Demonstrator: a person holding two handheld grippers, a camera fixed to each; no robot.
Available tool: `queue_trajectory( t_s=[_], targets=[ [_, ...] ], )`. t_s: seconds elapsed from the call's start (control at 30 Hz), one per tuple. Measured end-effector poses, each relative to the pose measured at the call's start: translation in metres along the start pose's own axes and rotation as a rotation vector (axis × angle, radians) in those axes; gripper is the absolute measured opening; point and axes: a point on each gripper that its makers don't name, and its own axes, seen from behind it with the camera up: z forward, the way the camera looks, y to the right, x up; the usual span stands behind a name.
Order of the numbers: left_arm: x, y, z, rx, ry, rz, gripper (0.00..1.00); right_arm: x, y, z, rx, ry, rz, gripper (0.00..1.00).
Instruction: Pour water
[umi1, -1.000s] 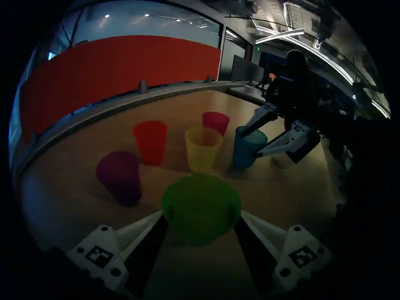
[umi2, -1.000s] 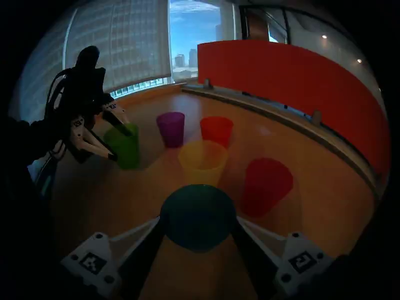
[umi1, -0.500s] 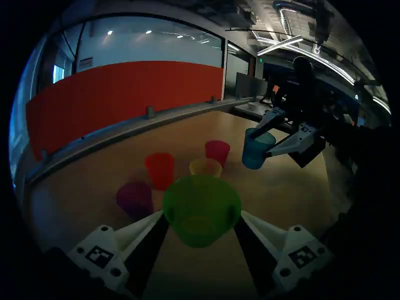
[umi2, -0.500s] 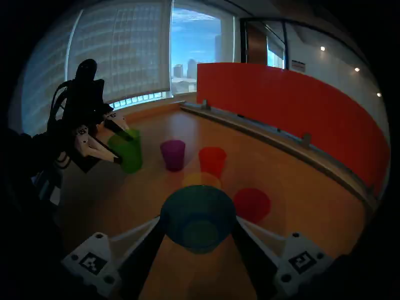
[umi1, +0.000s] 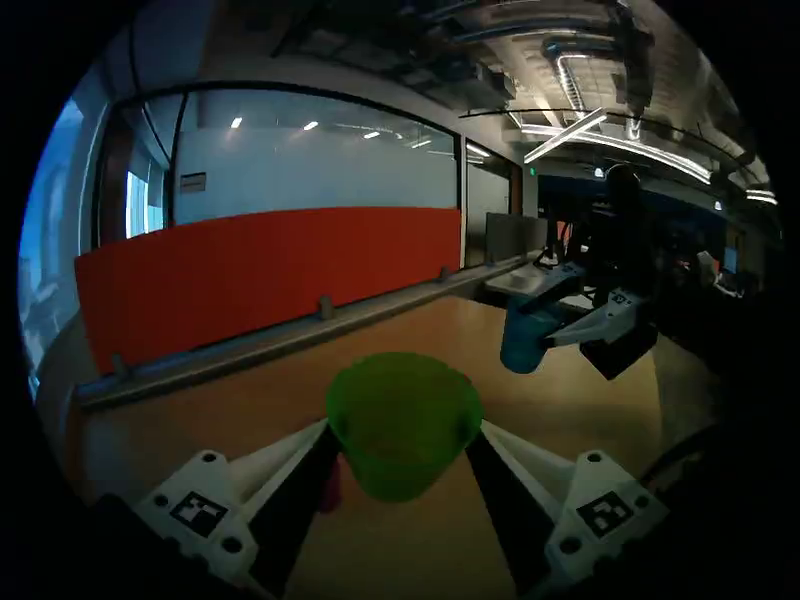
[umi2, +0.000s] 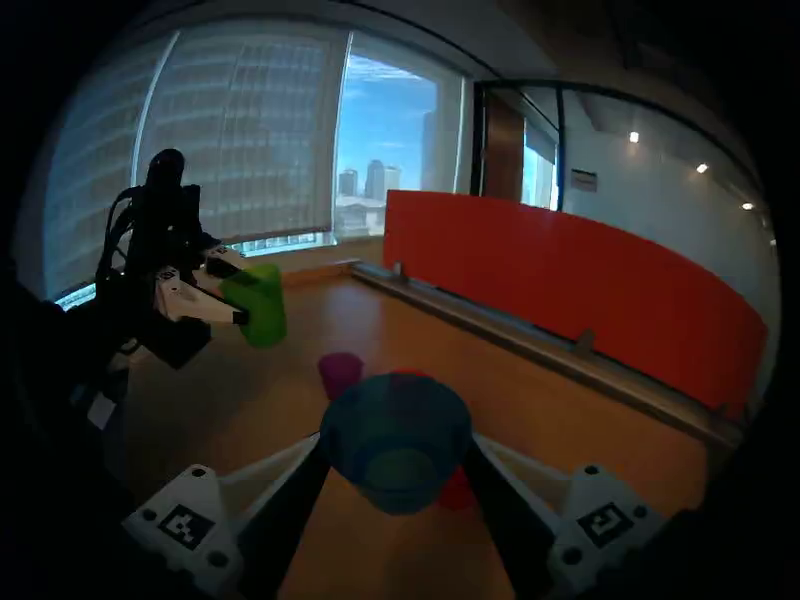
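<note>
Left gripper view: I have the left gripper clamped on the green cup, both fingers pressing its sides, cup upright. Farther off at right, the right gripper grips the blue cup above the wooden table. Right gripper view: the blue cup sits upright between this gripper's fingers, and the green cup hangs in the air at left, before the window. A purple cup and a red cup stand on the table beyond, partly hidden. A red partition runs along the table's far edge. I cannot tell whether either cup holds water
</note>
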Motion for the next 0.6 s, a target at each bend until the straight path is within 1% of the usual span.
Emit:
queue_trajectory(
  t_s=[0.1, 0.2, 0.47, 0.6],
  targets=[
    [0.016, 0.001, -0.004, 0.000, 0.041, -0.003, 0.85, 0.011, 0.000, -0.002, -0.004, 0.033, -0.004, 0.90],
    [0.024, 0.002, -0.006, -0.006, 0.060, -0.008, 0.85, 0.016, -0.001, -0.003, -0.004, 0.050, -0.003, 0.90],
    [0.023, -0.001, -0.003, 0.004, 0.058, -0.002, 0.85, 0.024, 0.000, -0.003, -0.008, 0.088, 0.004, 0.90],
    [0.024, -0.001, -0.002, 0.003, 0.068, -0.011, 0.85, 0.027, 0.003, -0.003, -0.011, 0.113, 0.015, 0.90]
  ],
)
